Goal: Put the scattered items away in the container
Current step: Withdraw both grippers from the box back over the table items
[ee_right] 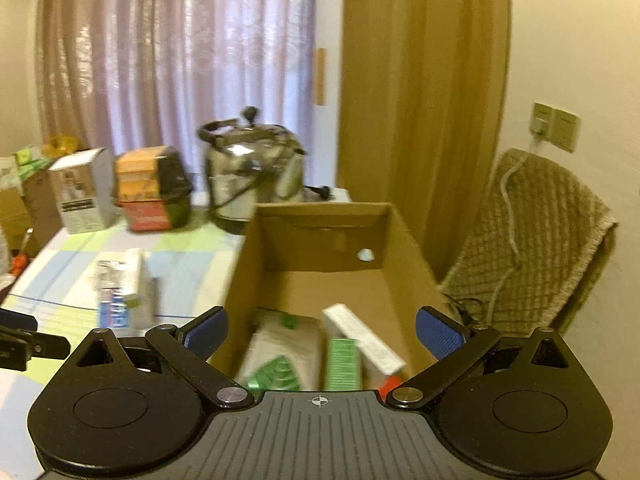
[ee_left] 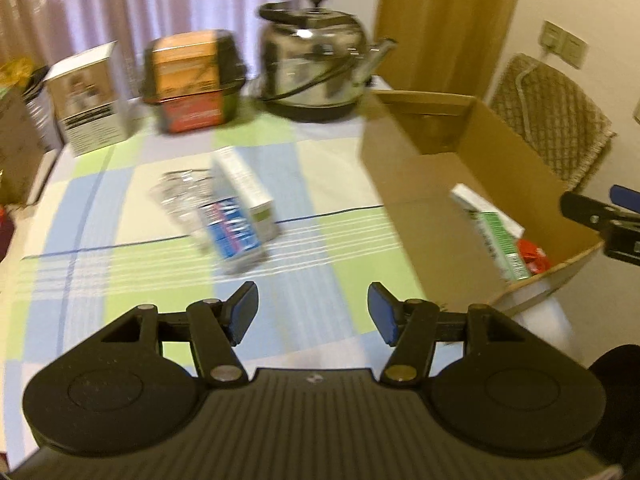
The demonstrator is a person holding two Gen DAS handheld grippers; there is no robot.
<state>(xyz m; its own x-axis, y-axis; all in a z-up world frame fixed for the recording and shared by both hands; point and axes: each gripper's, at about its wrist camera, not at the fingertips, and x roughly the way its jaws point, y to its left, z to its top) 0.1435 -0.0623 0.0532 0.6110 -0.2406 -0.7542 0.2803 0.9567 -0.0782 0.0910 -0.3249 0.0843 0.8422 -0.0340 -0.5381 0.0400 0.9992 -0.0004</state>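
Left gripper gapes short of the bottle.

A cardboard box is sitting at the table's right side, packets lying inside. Left of it, a bottle and small carton are lying together (touching). A kettle is standing behind.

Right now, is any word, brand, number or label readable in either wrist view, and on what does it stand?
No text can be read; both views are motion-blurred.
Plastic bottle: blue and red label, lettering smeared.
White and green box beside it: print unreadable.
Grey box: dark text band, illegible.
Orange and red package: print blurred.
Green and white boxes in the cardboard box: patterns only.
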